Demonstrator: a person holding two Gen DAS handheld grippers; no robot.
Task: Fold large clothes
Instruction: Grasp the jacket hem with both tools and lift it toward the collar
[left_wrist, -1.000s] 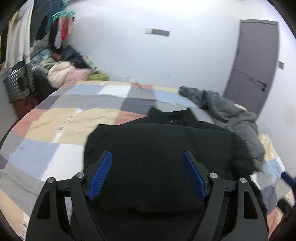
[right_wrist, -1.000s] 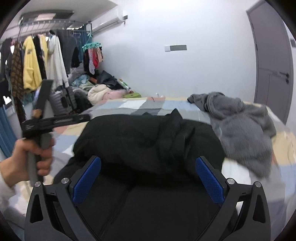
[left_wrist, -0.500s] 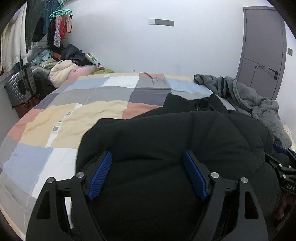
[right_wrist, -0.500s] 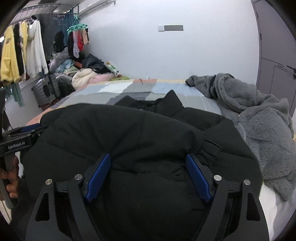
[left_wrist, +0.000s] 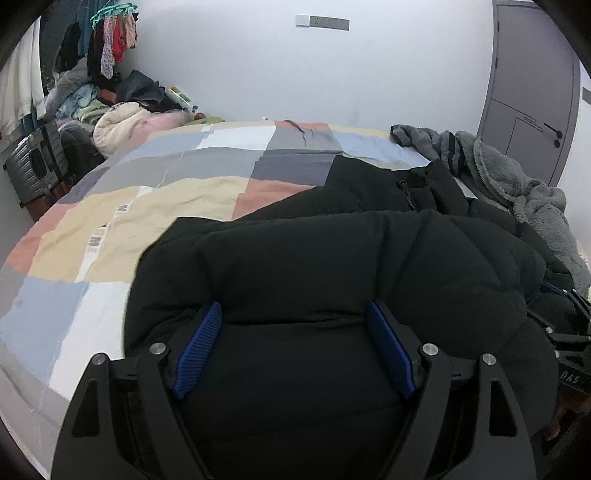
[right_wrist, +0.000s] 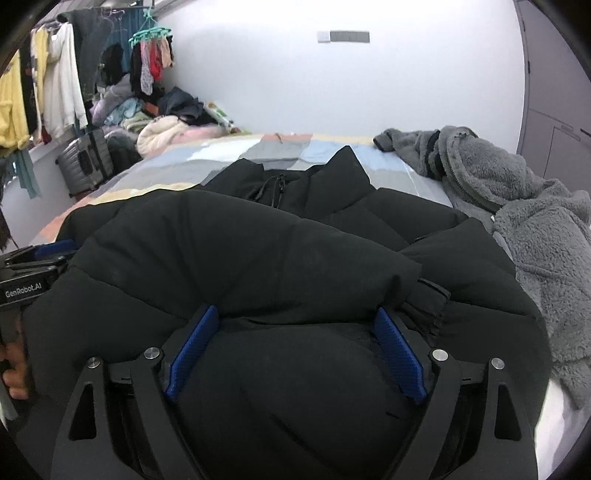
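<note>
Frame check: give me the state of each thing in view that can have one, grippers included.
Black jacket: lying on the bed, near part doubled over itself.
Grey fleece: crumpled, unfolded, beside the jacket.
Left gripper: open, jacket fabric between its fingers.
Right gripper: open, likewise.
Door: shut.

- My left gripper (left_wrist: 293, 345) fills the lower centre of its own view, blue-padded fingers (left_wrist: 199, 349) spread wide apart.
- My right gripper (right_wrist: 293, 350) sits the same way at the bottom of its view, fingers (right_wrist: 397, 360) splayed wide.
- At the left edge of the right view, my left hand (right_wrist: 14, 373) wraps the left gripper's handle.
- At the lower right edge of the left view, the right gripper's body shows side-on.
</note>
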